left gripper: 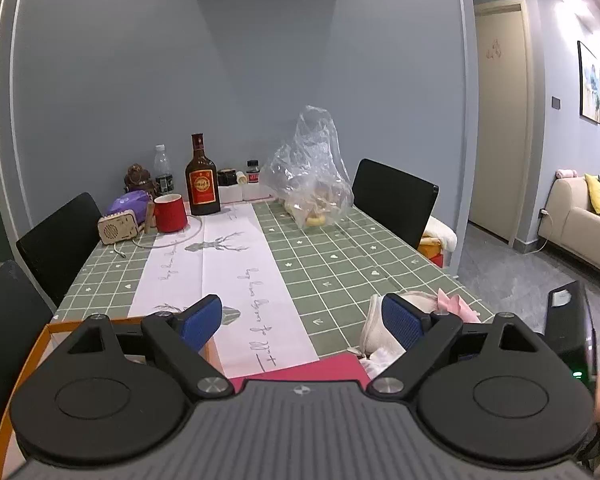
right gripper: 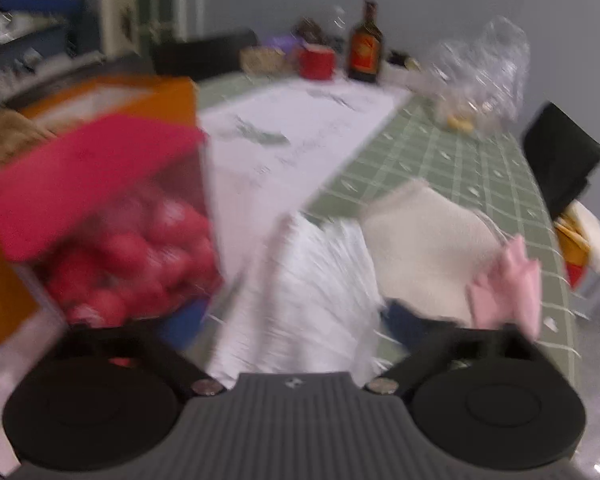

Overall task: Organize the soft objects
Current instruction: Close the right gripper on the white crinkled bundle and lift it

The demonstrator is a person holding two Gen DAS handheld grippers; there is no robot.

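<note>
A: Desk (left gripper: 340, 264) is covered by green checked cloth; bottle (left gripper: 202, 178) and mug (left gripper: 170, 213) are set by the wall.

B: Cream soft toy (left gripper: 374, 326) is seen at the near right edge. Left hand-held gripper (left gripper: 302, 320) is spread wide, empty; right hand-held gripper (right gripper: 296, 320) is blurred, undetermined.

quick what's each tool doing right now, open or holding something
left tool: open, holding nothing.
right tool: blurred, looks open around the white soft toy; grip cannot be told.

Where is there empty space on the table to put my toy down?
The middle is bare: the white runner and the green checked cloth between the plastic bag and the cream soft things at the near edge. It's crowded at the far left by the wall: red mug, brown bottle, little speaker.
</note>
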